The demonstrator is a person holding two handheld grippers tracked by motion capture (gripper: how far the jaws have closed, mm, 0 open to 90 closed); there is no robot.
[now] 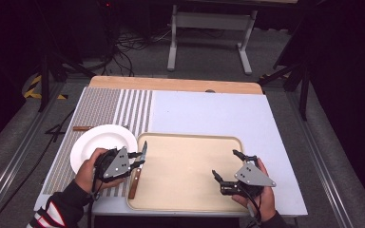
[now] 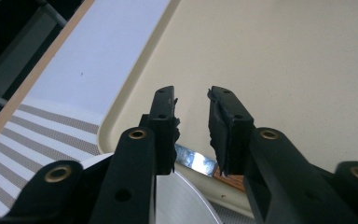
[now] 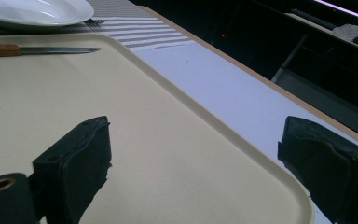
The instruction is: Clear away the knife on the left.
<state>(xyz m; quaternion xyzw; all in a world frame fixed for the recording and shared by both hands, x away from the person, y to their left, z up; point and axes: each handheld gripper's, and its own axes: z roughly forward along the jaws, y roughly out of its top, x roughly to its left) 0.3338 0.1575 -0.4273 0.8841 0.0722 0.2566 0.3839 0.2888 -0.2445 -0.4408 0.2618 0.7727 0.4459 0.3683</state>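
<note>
The left hand-held gripper [image 1: 140,159] hovers slightly parted, gripping nothing, above the knife [image 1: 138,170] lying on the tray's [image 1: 190,199] left rim. The knife looks light, stiff and slippery-bladed; its wooden handle [image 1: 134,183] offers the safest hold.

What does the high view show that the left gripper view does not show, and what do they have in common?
High view alone: the person's two hands, the right gripper open over the tray, and a brown handle behind the white plate. Left gripper view alone: the left gripper close up, jaws apart, pads off the knife beneath. Shared: knife on the tray's left rim, beige tray, plate, striped mat.
</note>
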